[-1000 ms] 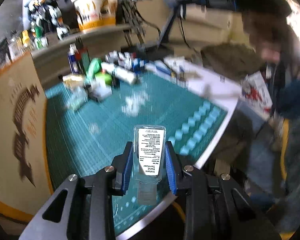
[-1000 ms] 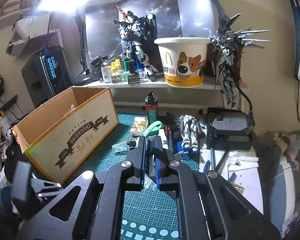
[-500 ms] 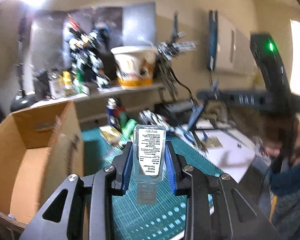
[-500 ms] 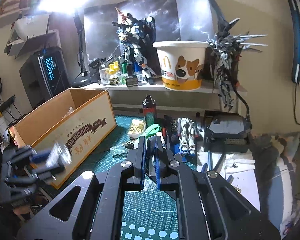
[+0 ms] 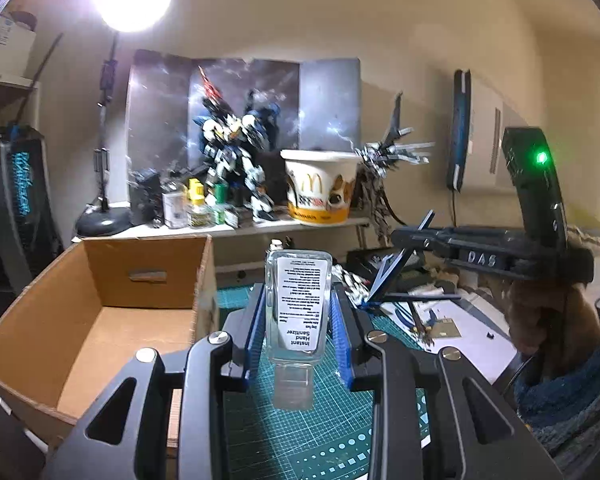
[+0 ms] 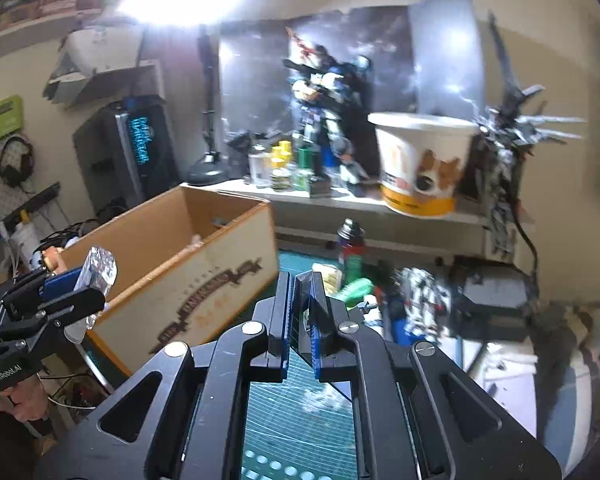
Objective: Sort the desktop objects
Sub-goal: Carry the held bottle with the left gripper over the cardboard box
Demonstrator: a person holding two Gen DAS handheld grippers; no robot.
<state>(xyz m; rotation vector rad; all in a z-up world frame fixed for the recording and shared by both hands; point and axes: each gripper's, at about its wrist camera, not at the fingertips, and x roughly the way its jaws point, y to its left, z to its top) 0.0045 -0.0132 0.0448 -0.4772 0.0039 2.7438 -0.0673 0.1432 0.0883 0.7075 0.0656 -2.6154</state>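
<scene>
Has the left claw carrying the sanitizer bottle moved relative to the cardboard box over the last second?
Yes. The left claw, shut on the sanitizer bottle, has swung from over the green mat toward the cardboard box, whose open inside now lies just to its left.

Left gripper (image 5: 298,300) swung from over the mat edge to face the shelf; cardboard box (image 5: 100,312) now open at its 9 o'clock, sanitizer bottle (image 5: 298,308) clamped. Right gripper (image 6: 302,300) tilted; the left one now shows at its 9 o'clock beside the box.
</scene>
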